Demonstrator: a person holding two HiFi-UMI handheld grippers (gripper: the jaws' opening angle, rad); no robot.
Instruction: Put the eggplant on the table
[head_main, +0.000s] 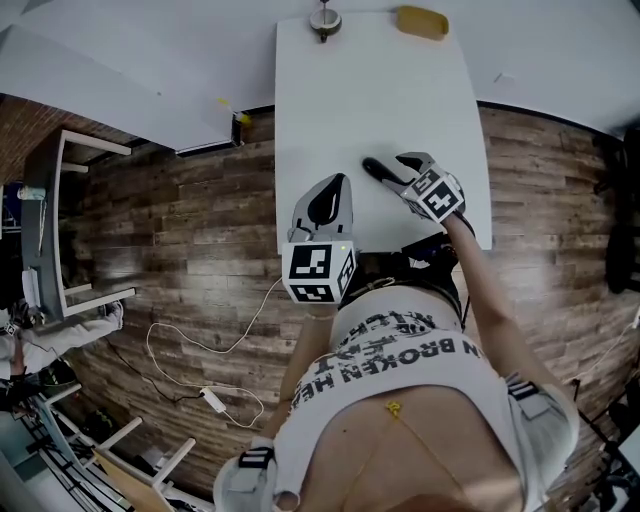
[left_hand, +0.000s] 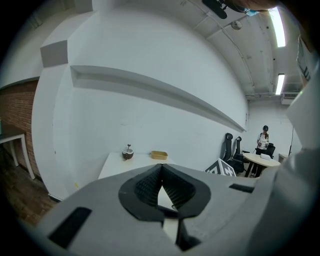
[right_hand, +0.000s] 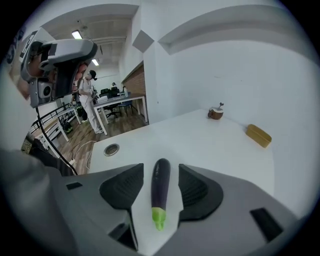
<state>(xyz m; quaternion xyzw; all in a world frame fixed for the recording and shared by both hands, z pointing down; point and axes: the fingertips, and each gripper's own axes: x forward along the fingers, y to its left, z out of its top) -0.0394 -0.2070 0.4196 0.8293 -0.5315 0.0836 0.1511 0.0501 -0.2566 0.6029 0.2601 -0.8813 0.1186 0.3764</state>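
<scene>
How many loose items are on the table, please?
3: the eggplant between the right gripper's open jaws; a brown round object and a yellow tray at the far end. More may be hidden.

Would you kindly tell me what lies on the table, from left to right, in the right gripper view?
grommet → eggplant → brown bowl → yellow tray

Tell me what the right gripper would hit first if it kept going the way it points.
Probably the eggplant, lying on the table between the right gripper's open jaws, though depth is unclear.
</scene>
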